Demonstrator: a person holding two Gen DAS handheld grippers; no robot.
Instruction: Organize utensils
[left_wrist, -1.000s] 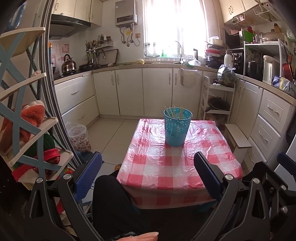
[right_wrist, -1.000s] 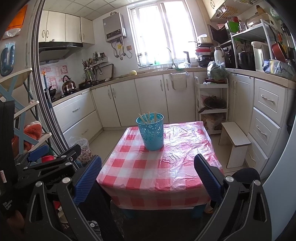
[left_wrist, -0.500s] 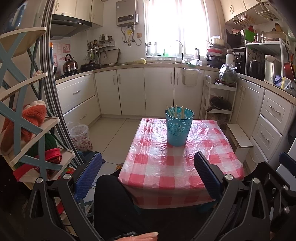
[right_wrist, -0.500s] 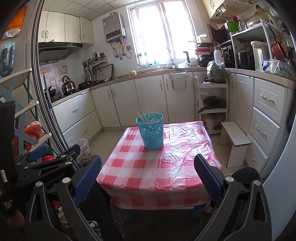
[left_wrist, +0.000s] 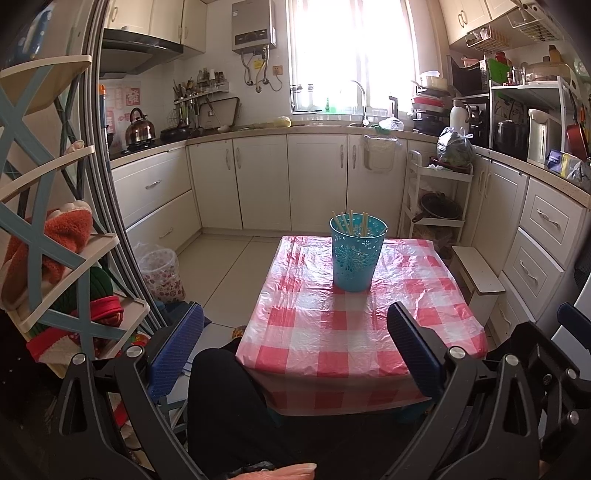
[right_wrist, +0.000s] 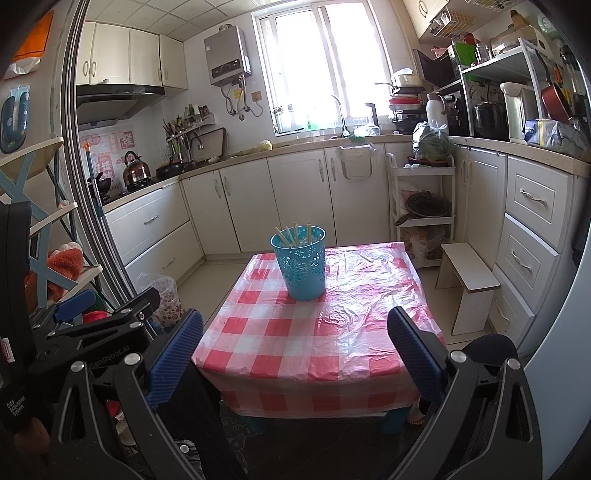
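Note:
A blue perforated plastic holder (left_wrist: 357, 253) stands upright on a low table with a red-and-white checked cloth (left_wrist: 354, 332). Several pale chopsticks (left_wrist: 348, 223) stick out of its top. It also shows in the right wrist view (right_wrist: 300, 262), with the chopsticks (right_wrist: 294, 233) in it, on the cloth (right_wrist: 314, 343). My left gripper (left_wrist: 294, 347) is open and empty, held back from the table's near edge. My right gripper (right_wrist: 294, 347) is open and empty, also short of the near edge. The left gripper's body (right_wrist: 92, 325) shows at the left of the right wrist view.
A shelf rack with clothes (left_wrist: 55, 258) stands close on the left. A white step stool (right_wrist: 467, 280) and a trolley (right_wrist: 421, 206) stand right of the table. Kitchen cabinets (left_wrist: 317, 181) line the back and right. A bin with a bag (left_wrist: 160, 273) sits on the floor.
Both views have shifted only slightly; the holder sits a little lower and further right in the left wrist view. Both grippers stay open and empty.

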